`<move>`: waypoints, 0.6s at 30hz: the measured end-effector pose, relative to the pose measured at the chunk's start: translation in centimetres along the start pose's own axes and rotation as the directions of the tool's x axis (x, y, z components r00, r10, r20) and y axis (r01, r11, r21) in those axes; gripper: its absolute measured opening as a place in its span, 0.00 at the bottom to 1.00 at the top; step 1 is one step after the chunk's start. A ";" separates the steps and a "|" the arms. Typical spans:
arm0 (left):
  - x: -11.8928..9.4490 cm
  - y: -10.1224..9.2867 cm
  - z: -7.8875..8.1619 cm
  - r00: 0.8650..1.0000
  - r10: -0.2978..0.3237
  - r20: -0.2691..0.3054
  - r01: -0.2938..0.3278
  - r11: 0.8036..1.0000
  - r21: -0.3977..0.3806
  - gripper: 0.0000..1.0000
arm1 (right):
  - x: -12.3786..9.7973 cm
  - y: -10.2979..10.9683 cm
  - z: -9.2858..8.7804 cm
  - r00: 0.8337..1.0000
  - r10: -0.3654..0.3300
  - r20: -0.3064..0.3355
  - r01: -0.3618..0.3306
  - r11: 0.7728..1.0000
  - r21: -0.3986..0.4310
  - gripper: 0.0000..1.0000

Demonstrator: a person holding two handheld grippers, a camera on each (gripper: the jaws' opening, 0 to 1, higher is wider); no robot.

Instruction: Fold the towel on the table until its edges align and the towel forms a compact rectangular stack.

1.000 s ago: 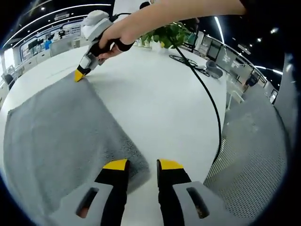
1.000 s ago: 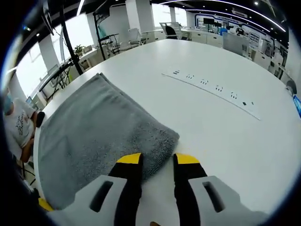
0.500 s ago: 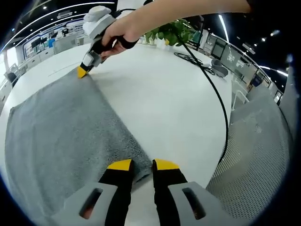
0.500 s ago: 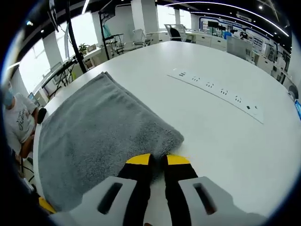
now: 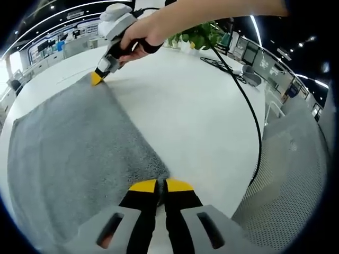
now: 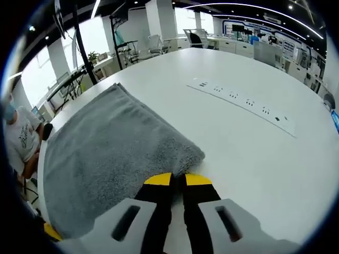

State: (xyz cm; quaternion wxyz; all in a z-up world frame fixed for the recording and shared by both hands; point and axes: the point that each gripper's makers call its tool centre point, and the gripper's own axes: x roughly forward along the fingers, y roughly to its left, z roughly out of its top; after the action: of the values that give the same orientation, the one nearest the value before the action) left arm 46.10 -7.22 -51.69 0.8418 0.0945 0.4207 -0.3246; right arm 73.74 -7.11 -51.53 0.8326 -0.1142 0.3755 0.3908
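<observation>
Towel lies flat on table; left gripper pinches its near corner; right gripper pinches the adjacent corner; terry looks soft, light, limp, so hold corners, lift evenly.

Left hand-held gripper: yellow-tipped jaws nearly together, pinching towel corner. Right hand-held gripper: jaws closed on another towel corner; in left gripper view, bare hand grips its handle, forearm extended.

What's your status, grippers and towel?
Left gripper and right gripper each shut on a towel corner. Towel flat on table. Nothing obstructing.
</observation>
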 end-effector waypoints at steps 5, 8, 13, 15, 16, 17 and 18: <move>0.5 -1.5 0.5 0.999 -0.049 -0.014 0.050 0.998 0.040 0.04 | -0.9 -0.4 -0.8 1.000 0.008 -0.003 -0.008 1.000 0.002 0.04; 0.7 -2.4 1.0 0.997 -0.072 -0.011 0.072 0.997 0.033 0.04 | -1.3 -0.8 -1.1 1.000 0.005 -0.008 -0.005 1.000 -0.005 0.04; 1.0 -4.6 2.2 0.994 -0.111 0.007 0.110 0.993 0.032 0.04 | -2.0 -2.2 -2.1 1.000 0.010 -0.009 -0.010 1.000 -0.021 0.03; 1.2 -5.5 2.7 0.992 -0.124 0.012 0.123 0.991 0.044 0.04 | -2.1 -2.7 -2.4 1.000 0.008 -0.010 -0.008 1.000 -0.009 0.03; 1.4 -5.7 2.7 0.991 -0.130 0.013 0.129 0.991 0.046 0.04 | -2.3 -3.1 -2.7 1.000 0.008 -0.009 -0.008 1.000 -0.006 0.03; 1.5 -6.0 2.7 0.991 -0.133 0.011 0.132 0.990 0.046 0.04 | -2.8 -2.9 -2.9 1.000 0.008 -0.010 -0.008 1.000 -0.006 0.03; 1.6 -6.4 3.0 0.990 -0.138 0.010 0.137 0.989 0.050 0.04 | -3.3 -2.9 -3.0 1.000 0.012 -0.008 -0.012 1.000 -0.012 0.03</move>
State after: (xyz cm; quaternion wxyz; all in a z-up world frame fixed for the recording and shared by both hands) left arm 44.73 -14.18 -50.31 0.8176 0.0837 0.4125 -0.3929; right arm 72.89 -12.33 -51.59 0.8281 -0.1183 0.3772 0.3975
